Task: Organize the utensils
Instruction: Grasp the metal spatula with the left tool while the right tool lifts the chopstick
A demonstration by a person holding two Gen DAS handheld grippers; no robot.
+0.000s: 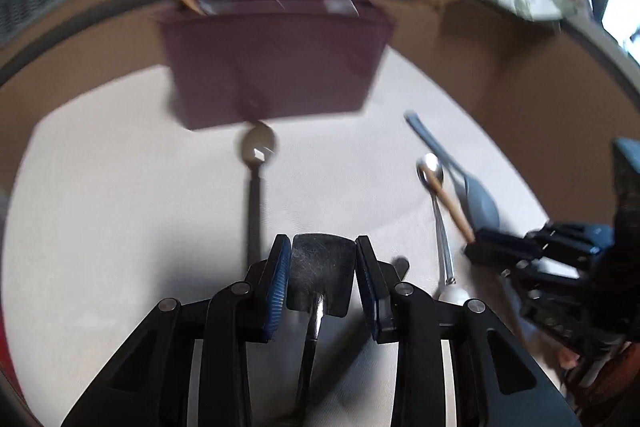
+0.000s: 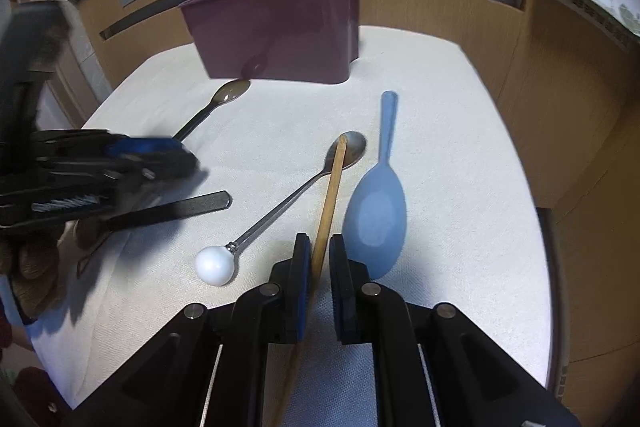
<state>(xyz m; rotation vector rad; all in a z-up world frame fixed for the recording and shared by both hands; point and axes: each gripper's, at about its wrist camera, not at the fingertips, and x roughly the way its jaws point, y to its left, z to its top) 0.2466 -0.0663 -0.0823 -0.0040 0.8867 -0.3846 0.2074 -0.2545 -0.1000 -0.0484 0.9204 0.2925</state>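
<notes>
- Your left gripper (image 1: 322, 275) had its fingers clamped on a black-handled utensil (image 1: 321, 273).
- Your right gripper (image 2: 319, 267) pinched a wooden stick (image 2: 330, 195), its tip on the metal spoon (image 2: 348, 149).
- The maroon holder (image 2: 276, 31) stood at 12 o'clock on the desk (image 2: 460, 147).

**Utensils lying before the holder**

The maroon plastic utensil holder (image 2: 276, 31) is standing at the back of the desk (image 2: 460, 131). Before it, the black-handled spoon (image 2: 218, 103) is lying to the left, the light blue plastic rice paddle (image 2: 378, 195) to the right, and the ball-ended steel spoon (image 2: 280, 203) is lying between them, the wooden chopstick (image 2: 330, 195) crossing over it.
</notes>
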